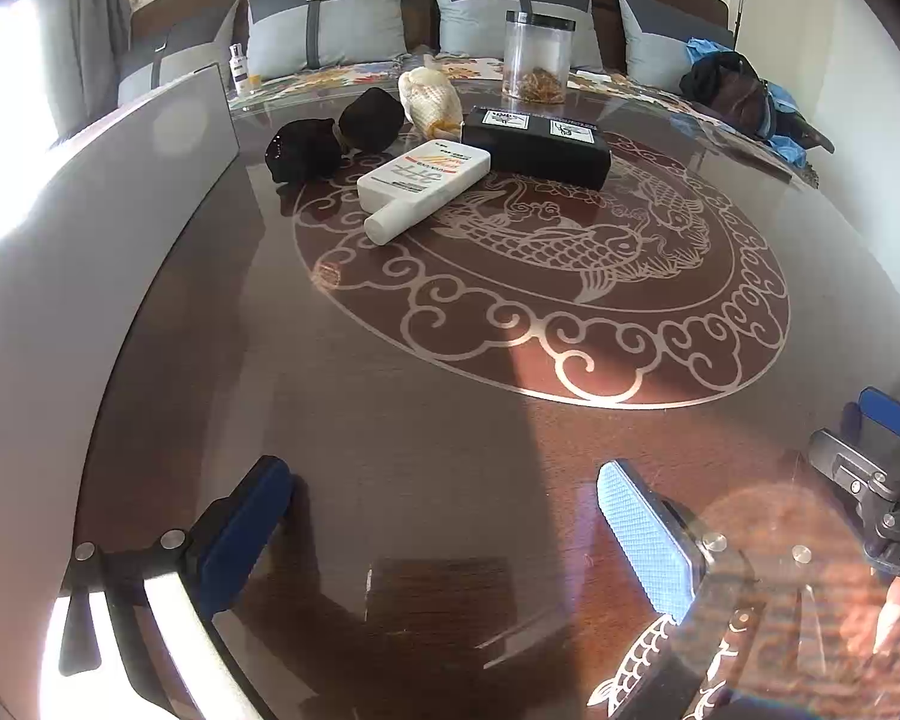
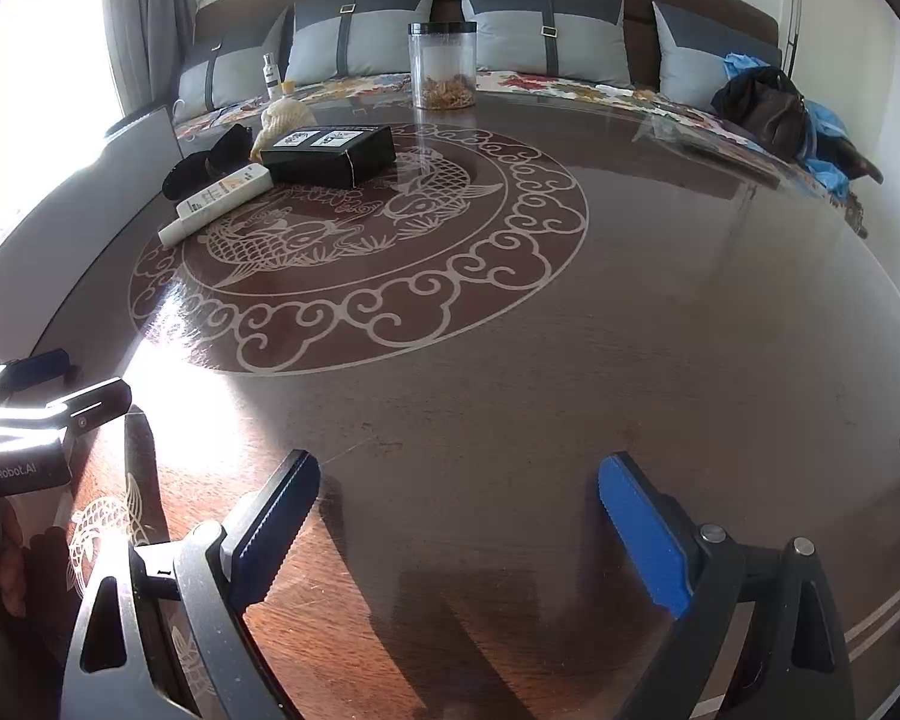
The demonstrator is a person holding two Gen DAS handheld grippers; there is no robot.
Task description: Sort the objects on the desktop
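The dark glass-topped surface [image 1: 390,420] carries the unsorted things in a cluster at its far side: a clear jar [image 1: 537,57], a black box [image 1: 537,147], a white bottle [image 1: 423,186] touching the box, and black sunglasses [image 1: 336,138]. Both the left tool [image 1: 444,516] and right tool [image 2: 459,516] hover near the front edge, wide open and holding nothing. Sorting looks not yet begun; the next move likely calls for a long reach forward to the cluster.

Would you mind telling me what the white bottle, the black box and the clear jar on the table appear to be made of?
White bottle: likely plastic, smooth and matte with soft sheen and printed label.
Black box: probably cardboard, matte, with sharp folded edges and white stickers on top.
Clear jar: transparent, plastic or glass, hard to say; contents show through, and the black lid looks like plastic.
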